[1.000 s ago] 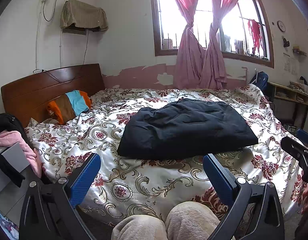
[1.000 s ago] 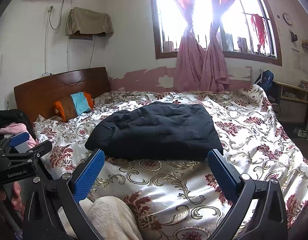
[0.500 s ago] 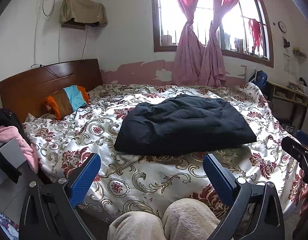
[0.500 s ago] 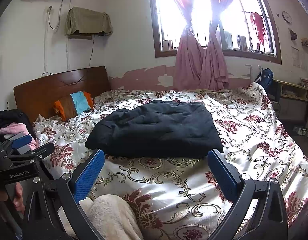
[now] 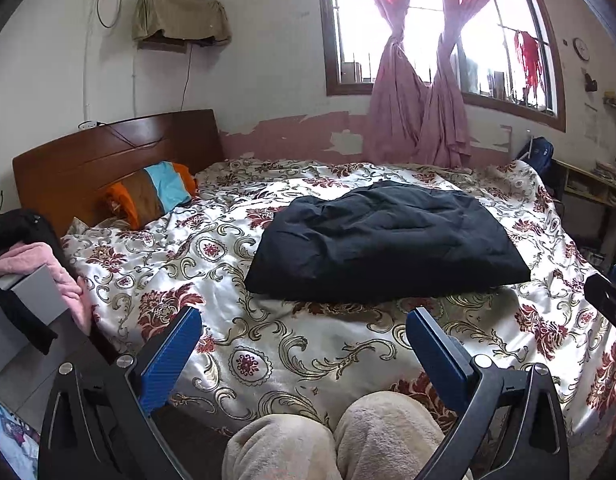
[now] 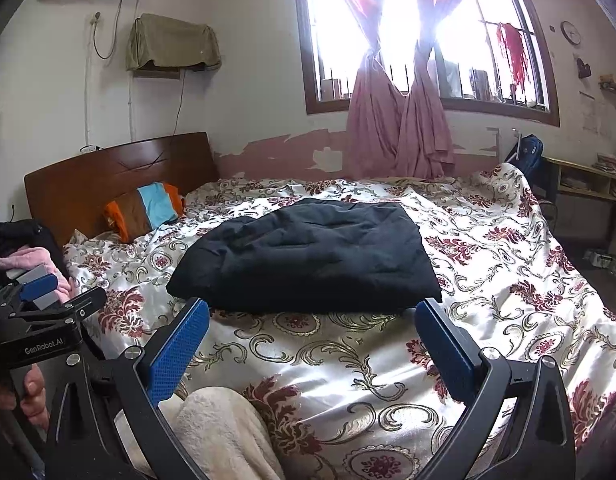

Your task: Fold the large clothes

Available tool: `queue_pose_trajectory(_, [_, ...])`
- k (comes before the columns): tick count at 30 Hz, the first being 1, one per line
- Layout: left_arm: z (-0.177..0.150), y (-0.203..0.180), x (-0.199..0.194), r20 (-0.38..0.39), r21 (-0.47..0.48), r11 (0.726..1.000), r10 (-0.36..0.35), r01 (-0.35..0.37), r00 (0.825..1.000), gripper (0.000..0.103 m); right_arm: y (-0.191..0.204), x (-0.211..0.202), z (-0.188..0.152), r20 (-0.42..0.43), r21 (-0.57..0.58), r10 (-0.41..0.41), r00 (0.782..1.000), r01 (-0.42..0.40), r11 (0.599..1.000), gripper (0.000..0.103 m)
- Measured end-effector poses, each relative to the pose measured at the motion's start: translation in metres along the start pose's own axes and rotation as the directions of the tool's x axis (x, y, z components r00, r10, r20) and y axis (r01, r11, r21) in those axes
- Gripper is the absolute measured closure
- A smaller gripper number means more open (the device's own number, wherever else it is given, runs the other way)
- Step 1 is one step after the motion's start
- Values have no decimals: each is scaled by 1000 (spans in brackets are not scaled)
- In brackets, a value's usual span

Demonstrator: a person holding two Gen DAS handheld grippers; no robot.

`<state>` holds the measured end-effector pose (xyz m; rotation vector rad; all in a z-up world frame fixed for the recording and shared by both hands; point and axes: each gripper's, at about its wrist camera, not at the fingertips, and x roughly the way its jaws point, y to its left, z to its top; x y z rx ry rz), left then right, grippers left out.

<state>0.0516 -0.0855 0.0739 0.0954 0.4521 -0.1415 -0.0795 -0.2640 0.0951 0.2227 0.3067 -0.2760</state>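
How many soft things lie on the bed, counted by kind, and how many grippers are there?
Dark garment: 1
Striped pillow: 1
Grippers, left and right: 2, both open and empty
Total: 4

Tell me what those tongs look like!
Each pair of tongs, left tongs and right tongs, has a black frame with silver screws and two flat blue textured pads. The left one's side reads "GenRobot.AI" in white.
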Motion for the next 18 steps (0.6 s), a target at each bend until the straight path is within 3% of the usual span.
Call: queue_pose_trajectory(18, [1, -8, -4, 14, 39, 999, 16, -17, 1000, 0, -1, 1, -1, -6, 2, -3, 1000, 3, 1000, 2])
